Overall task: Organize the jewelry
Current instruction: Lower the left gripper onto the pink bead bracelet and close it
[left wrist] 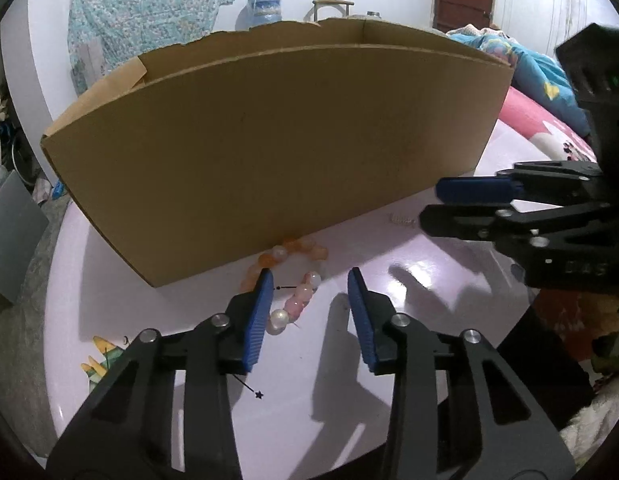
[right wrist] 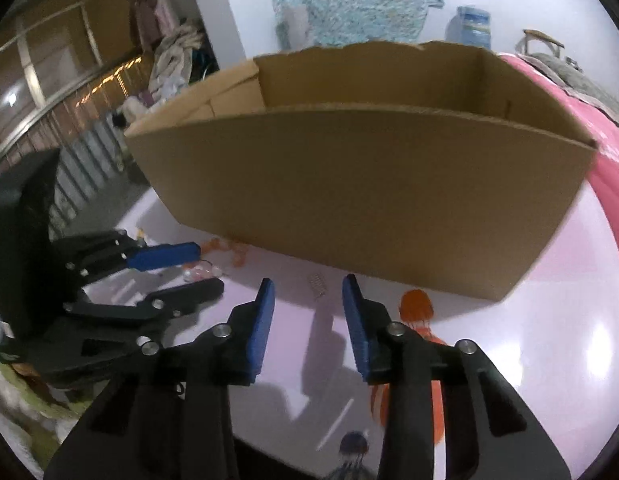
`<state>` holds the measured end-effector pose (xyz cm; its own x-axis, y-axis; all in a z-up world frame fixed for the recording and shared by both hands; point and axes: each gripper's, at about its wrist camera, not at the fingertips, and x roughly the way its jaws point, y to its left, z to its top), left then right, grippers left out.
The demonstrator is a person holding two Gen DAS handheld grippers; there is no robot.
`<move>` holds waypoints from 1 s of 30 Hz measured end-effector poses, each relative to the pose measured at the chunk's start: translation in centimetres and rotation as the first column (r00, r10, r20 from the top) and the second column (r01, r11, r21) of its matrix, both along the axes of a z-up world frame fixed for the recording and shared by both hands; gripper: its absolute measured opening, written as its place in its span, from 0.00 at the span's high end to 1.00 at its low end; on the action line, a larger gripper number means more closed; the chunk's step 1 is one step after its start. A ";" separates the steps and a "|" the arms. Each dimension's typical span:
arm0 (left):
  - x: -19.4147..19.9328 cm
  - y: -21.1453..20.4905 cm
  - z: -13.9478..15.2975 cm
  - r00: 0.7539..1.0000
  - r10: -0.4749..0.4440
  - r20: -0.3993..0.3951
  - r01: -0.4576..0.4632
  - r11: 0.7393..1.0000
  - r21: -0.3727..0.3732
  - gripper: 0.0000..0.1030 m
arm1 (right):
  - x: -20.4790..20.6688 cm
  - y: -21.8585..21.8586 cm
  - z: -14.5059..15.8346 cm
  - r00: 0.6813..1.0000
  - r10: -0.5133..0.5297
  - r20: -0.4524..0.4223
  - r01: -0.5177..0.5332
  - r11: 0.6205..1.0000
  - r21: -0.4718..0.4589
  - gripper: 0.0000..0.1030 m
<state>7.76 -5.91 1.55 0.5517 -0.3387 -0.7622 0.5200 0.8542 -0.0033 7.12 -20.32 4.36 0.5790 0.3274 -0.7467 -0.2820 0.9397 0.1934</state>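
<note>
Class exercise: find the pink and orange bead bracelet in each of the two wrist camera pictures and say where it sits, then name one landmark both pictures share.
Left wrist view: the bead bracelet lies lower centre, on the table against the cardboard box's front wall.
Right wrist view: the same bracelet sits centre-left, partly behind the left gripper.
Shared landmark: the cardboard box.

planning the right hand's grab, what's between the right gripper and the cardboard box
In the right wrist view, a small silvery piece lies on the pink table between the right gripper and the cardboard box; otherwise bare.
</note>
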 end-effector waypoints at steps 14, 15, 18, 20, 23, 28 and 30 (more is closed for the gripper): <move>0.2 -0.4 -0.4 1.000 -0.004 -0.005 0.004 1.000 0.002 0.66 | 1.4 2.6 -0.9 0.998 0.067 -0.003 -0.067 0.992 -0.105 0.95; 0.2 -0.4 -0.4 1.000 -0.005 -0.004 0.005 1.000 0.003 0.66 | 1.5 2.8 -0.8 0.998 0.069 -0.005 -0.069 0.992 -0.109 0.95; 0.2 -0.4 -0.4 1.000 -0.005 -0.005 0.005 1.000 0.003 0.66 | 1.5 3.1 -0.8 0.997 0.074 -0.010 -0.074 0.989 -0.124 0.95; 0.5 -0.5 -0.4 1.000 -0.004 -0.006 0.004 1.000 0.002 0.66 | 1.4 2.9 -0.8 0.998 0.063 -0.017 -0.064 0.992 -0.107 0.95; 0.3 -0.3 -0.4 1.000 -0.004 -0.010 0.004 1.000 0.000 0.66 | 0.9 1.8 -0.8 0.999 0.038 -0.027 -0.040 0.996 -0.083 0.95; -0.4 -0.4 -0.4 1.000 -0.009 -0.012 0.009 1.000 -0.001 0.70 | -0.4 0.2 -0.6 0.999 -0.015 -0.032 0.014 0.999 -0.034 0.95; -0.5 -0.3 -0.4 1.000 -0.008 -0.012 0.008 1.000 -0.002 0.72 | -0.9 -0.3 -0.4 0.999 -0.034 -0.032 0.034 0.999 -0.017 0.95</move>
